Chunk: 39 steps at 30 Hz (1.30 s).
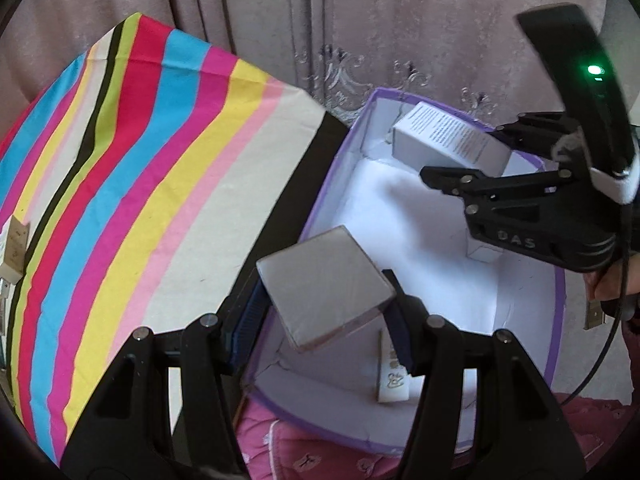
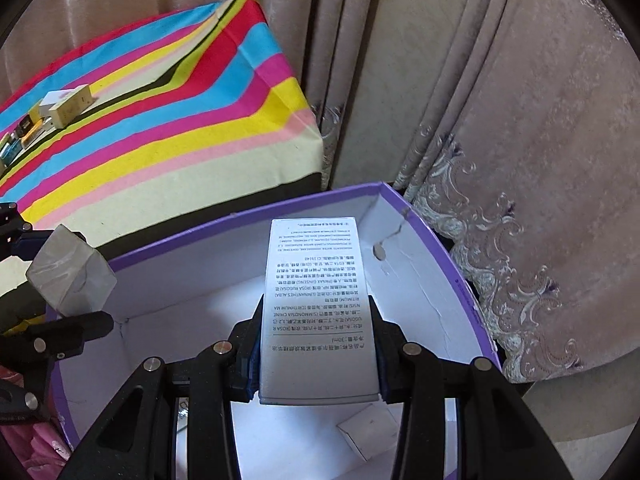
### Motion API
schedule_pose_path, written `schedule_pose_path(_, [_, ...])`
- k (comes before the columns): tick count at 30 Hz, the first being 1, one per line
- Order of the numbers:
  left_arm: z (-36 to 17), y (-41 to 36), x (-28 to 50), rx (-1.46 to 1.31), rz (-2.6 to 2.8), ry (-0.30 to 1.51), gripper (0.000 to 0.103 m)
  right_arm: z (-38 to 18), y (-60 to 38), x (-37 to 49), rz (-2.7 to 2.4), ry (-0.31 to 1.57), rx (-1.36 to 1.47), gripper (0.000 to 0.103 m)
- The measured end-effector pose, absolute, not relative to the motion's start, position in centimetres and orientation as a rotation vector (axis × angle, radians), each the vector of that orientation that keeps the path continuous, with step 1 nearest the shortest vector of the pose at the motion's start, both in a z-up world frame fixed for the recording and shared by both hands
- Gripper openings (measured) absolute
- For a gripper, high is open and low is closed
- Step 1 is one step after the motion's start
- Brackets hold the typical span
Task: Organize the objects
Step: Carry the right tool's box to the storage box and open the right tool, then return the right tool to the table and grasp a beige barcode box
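Both wrist cameras look steeply down from close above the purple box (image 1: 558, 344), the striped desk (image 1: 132, 184) toward ten o'clock, each view catching the other's claw (image 2: 60, 280).

The right gripper (image 1: 434, 174) has "DAS" moulded on its black body. The white carton (image 2: 318, 312) carries small upside-down ingredients print, with "30ml" and "PANAX GINSENG" just readable.

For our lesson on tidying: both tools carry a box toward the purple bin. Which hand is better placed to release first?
Right, probably. The right tool holds the white printed box well inside the purple bin, over its floor; the left tool has its grey box over the rim.
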<state>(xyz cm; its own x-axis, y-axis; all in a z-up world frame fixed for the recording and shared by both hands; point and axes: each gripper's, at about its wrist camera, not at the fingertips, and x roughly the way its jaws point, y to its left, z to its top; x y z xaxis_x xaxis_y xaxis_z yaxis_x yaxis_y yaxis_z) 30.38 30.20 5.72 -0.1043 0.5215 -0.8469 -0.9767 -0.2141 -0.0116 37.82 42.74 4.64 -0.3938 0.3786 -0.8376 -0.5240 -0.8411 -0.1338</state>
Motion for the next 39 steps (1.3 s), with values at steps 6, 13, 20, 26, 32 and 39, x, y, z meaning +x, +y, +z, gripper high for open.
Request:
schedule_pose_path(6, [6.4,28.2,29.0,-0.863,1.669,0.663,0.092,4.3,43.1,37.5,2.178,0.217,-1.317,0.079])
schedule_pose_path(13, [8.4,20.4,21.6,-0.843,1.962,0.540,0.097,5.7,40.0,32.6,2.299,0.178,-1.349,0.083])
schedule_pose_path(20, [6.2,9.2,13.6,-0.919,2.361,0.521,0.099,7.3,32.2,22.7,2.578,0.115,-1.436,0.084])
schedule_pose_path(26, [3.1,-0.9,6.2,-1.157,2.641,0.375,0.099,7.5,25.7,10.0,2.755,0.219,-1.454,0.085])
schedule_pose_path(32, [2.6,-6.8,2.4,-1.248,2.773,0.247,0.099,5.6,20.3,-3.8,2.781,0.368,-1.399,0.085])
schedule_pose_path(39, [1.7,-9.5,-0.8,-1.351,2.777,0.093,0.099,1.7,16.6,-13.8,2.610,0.323,-1.428,0.085])
